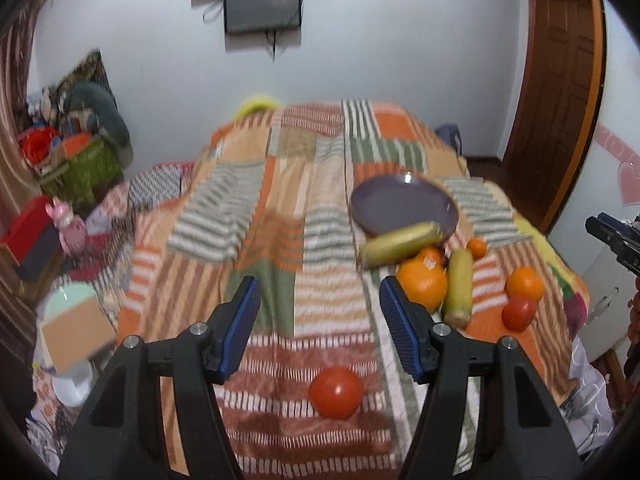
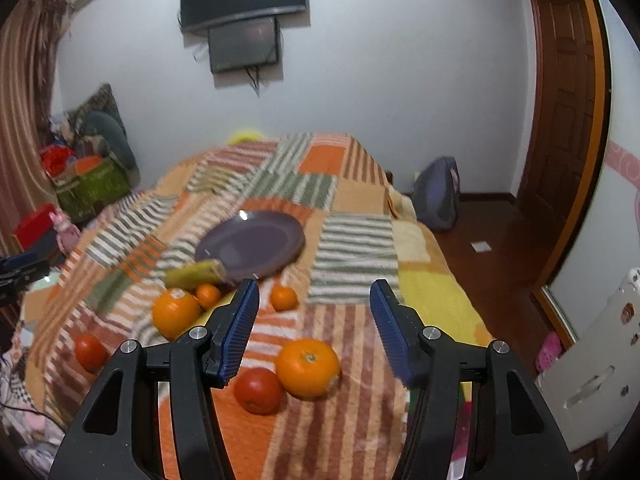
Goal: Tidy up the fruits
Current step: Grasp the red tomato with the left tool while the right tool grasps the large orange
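Fruit lies scattered on the bed's striped blanket [image 1: 280, 184], none yet on the purple plate [image 1: 400, 204]. From the left wrist, the left claw [image 1: 318, 320] is spread wide and empty, with one tomato [image 1: 336, 392] below and between its fingers, the nearest piece; the remaining fruit clusters off to its right, by the plate.

From the right wrist, the right claw [image 2: 314, 320] is likewise wide and empty. An orange [image 2: 308, 368] and a second tomato [image 2: 258, 390], touching, sit just below its gap, slightly left of centre, so these look like this claw's nearest picks.
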The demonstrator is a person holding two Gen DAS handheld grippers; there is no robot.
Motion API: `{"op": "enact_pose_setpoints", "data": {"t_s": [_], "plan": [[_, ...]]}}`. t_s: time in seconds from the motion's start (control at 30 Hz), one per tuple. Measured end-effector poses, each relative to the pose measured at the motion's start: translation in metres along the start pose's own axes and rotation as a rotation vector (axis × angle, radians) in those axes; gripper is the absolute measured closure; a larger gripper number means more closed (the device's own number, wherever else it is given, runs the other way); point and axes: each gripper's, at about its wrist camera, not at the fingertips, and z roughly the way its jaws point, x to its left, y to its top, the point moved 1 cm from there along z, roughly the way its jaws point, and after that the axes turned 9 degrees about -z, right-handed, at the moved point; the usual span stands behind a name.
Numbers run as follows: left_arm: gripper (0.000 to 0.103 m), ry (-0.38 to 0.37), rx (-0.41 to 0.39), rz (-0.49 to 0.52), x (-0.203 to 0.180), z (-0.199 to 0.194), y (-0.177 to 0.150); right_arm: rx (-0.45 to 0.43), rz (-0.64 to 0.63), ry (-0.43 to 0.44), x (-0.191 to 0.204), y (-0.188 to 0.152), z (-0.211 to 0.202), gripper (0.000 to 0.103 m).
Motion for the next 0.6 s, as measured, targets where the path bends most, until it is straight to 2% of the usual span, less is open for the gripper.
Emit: {"op": "enact_pose_setpoints", "data": {"t_s": [0.2, 0.37, 0.6], "plan": [[0.041, -0.002, 0.12, -0.022, 0.01, 0.025, -0.028, 0.094, 0.015, -0.018, -0.008, -0.015, 0.03, 0.037], [0.041, -0.01, 0.209, -0.042, 0.015, 0.046, -0.047, 0.173, 0.024, 0.006, -0.006, -0.029, 0.051, 0.036], [0.041, -0.024, 0.293, -0.062, 0.014, 0.066, -0.066, 0.255, 0.04, 0.049, -0.002, -0.043, 0.074, 0.034]]}}
